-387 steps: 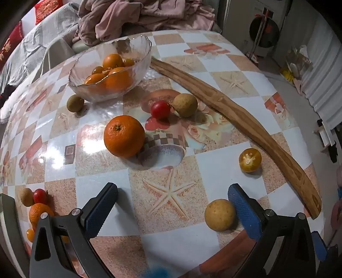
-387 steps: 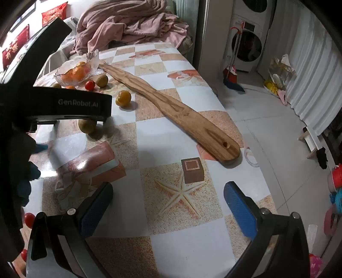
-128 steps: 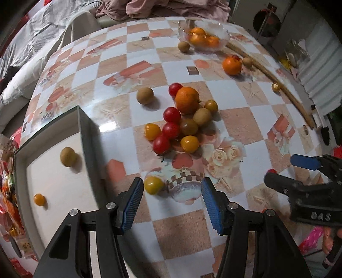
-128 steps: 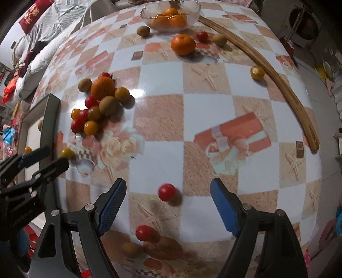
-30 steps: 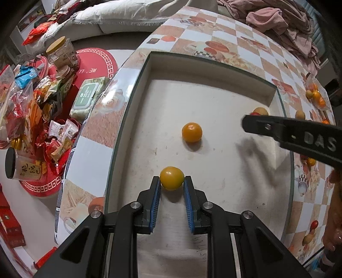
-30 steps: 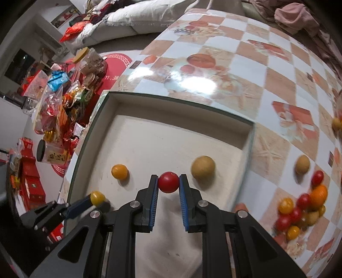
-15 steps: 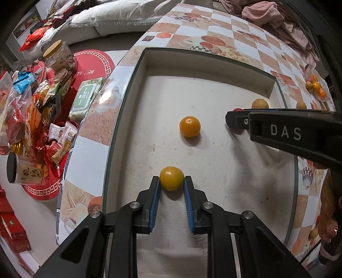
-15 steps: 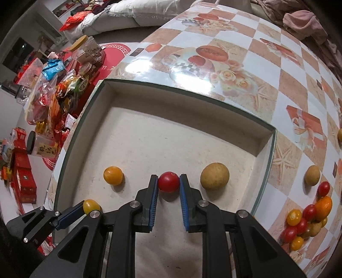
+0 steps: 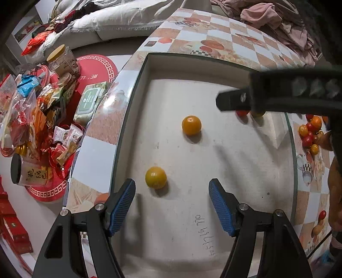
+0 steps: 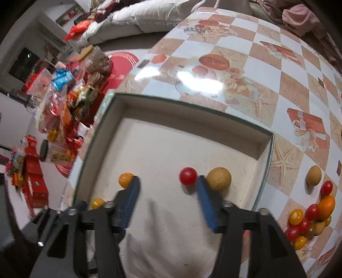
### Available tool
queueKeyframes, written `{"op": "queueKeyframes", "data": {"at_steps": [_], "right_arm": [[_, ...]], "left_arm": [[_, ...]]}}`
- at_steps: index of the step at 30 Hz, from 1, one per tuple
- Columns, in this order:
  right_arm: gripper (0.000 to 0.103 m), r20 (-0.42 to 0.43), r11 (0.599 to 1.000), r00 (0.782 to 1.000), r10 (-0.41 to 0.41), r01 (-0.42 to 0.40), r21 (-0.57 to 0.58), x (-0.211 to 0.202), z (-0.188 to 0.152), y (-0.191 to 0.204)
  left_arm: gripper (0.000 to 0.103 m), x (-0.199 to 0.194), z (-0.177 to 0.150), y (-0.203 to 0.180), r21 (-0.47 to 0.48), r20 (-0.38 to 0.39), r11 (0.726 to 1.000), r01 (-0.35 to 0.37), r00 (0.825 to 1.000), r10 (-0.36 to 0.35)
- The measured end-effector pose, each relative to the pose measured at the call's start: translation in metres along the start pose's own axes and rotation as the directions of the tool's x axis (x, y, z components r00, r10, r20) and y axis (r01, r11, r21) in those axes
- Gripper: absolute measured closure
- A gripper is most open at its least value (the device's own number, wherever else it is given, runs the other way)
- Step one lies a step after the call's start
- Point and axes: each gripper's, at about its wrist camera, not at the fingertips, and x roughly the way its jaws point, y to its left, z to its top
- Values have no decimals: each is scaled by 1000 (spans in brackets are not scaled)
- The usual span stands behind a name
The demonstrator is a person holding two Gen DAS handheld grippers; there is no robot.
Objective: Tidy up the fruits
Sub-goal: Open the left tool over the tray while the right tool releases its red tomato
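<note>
A white tray [image 9: 213,231] holds a yellow tomato [image 9: 155,177], a small orange [image 9: 191,125], a red tomato [image 10: 187,175] and a tan round fruit [image 10: 218,178]. My left gripper [image 9: 172,205] is open, with the yellow tomato lying free on the tray floor just ahead between its fingers. My right gripper [image 10: 167,197] is open, with the red tomato lying free by its right finger. In the left wrist view the right gripper's body [image 9: 288,96] crosses the tray's far right and partly hides the red tomato [image 9: 242,113].
A heap of red, yellow and orange fruits [image 10: 310,218] lies on the checkered tabletop [image 10: 267,70] right of the tray, with a lone tan fruit [image 10: 313,175]. Snack packets and jars [image 9: 38,111] crowd the floor to the left. A pink blanket [image 9: 277,19] lies at the back.
Both grippers have opened. The left one has let go of the yellow tomato and the right one of the red tomato; both fruits now rest on the tray floor.
</note>
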Motion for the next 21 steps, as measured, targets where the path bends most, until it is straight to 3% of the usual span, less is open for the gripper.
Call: {"op": "queueKeyframes", "data": {"at_steps": [2, 10, 21], "right_arm": [[23, 22, 1000, 1000, 21, -21, 13, -8, 1, -2], [23, 112, 997, 994, -4, -4, 72, -45, -1, -15], [23, 129, 967, 987, -101, 67, 246, -83, -40, -93]], "left_arm": [[31, -1, 0, -1, 1, -4, 1000, -3, 1000, 3], [31, -10, 4, -19, 51, -2, 999, -4, 1000, 4], [31, -24, 22, -83, 166, 20, 985, 51, 998, -55]]}}
